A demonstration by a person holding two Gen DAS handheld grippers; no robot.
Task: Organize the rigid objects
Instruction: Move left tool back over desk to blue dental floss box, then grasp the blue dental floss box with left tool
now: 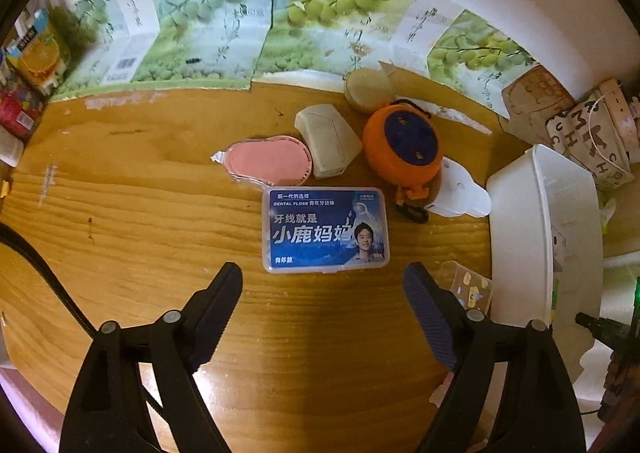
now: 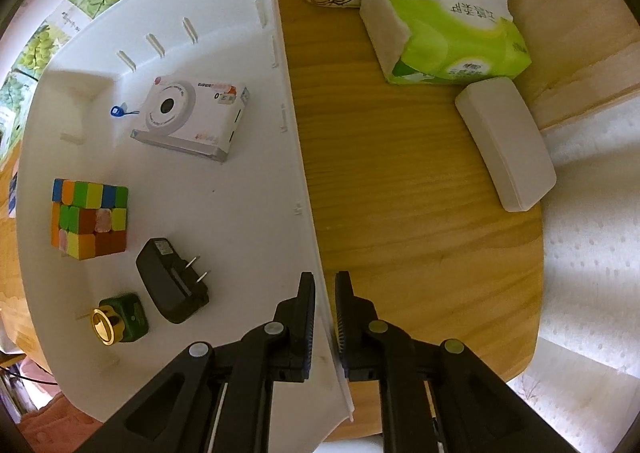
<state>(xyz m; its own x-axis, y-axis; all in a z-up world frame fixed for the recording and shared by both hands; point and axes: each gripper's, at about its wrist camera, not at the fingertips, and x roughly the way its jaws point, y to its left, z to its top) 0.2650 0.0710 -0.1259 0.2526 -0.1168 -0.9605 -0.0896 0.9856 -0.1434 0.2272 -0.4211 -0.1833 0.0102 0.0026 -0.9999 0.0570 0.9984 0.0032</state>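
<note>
My left gripper [image 1: 323, 277] stands open, pointing down at the wooden table, its fingers just in front of a clear dental floss box [image 1: 326, 231] with a blue label; nothing lies between them. Behind the box lie a pink flat pack [image 1: 266, 161], a beige case [image 1: 328, 141], an orange cable reel [image 1: 404, 149] and a round beige tin [image 1: 367, 89]. My right gripper [image 2: 325, 277] is shut on the side wall of the white bin [image 2: 240, 213], one finger inside, one outside. The bin holds a toy camera box [image 2: 192, 113], a colour cube [image 2: 90, 219], a black charger [image 2: 172, 285] and a green gold-capped item [image 2: 120, 319].
The white bin [image 1: 520, 237] stands to the right of the floss box, with a small clear stickered box [image 1: 472, 285] beside it. A green tissue pack [image 2: 444, 25] and a white oblong case [image 2: 506, 143] lie on the table outside the bin. Cartons [image 1: 36, 53] stand far left.
</note>
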